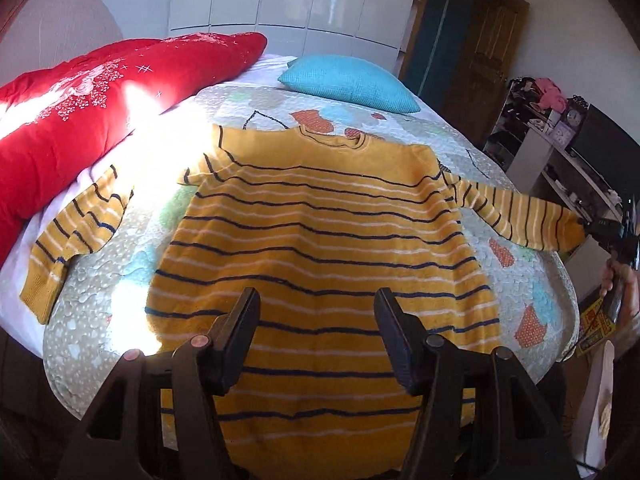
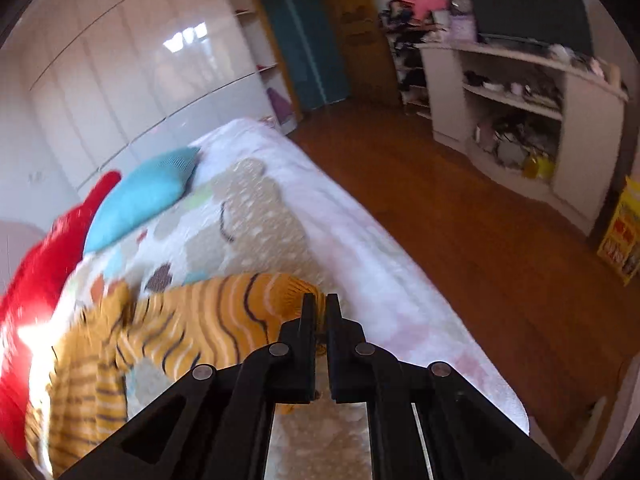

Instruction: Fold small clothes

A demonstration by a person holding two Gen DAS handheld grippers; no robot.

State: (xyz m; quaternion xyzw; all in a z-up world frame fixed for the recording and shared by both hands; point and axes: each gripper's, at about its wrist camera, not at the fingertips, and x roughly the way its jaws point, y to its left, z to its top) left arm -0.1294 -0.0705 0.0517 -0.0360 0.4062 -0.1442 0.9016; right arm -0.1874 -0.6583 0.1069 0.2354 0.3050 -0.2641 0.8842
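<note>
A small yellow sweater (image 1: 320,232) with navy and white stripes lies flat on the patterned quilt (image 1: 520,280), collar away from me. Its left sleeve (image 1: 76,232) is bent down over the bed's left edge. Its right sleeve (image 1: 520,216) is stretched out to the right. My left gripper (image 1: 316,308) is open and empty, just above the sweater's lower body. My right gripper (image 2: 320,304) is shut on the cuff of the right sleeve (image 2: 240,312); it also shows in the left wrist view (image 1: 600,228), at the bed's right edge.
A red duvet (image 1: 80,104) lies along the left of the bed and a turquoise pillow (image 1: 352,80) at the far end. A white shelf unit (image 2: 520,100) with clutter and a dark screen stands across the wooden floor (image 2: 460,220). A yellow box (image 2: 622,232) leans by it.
</note>
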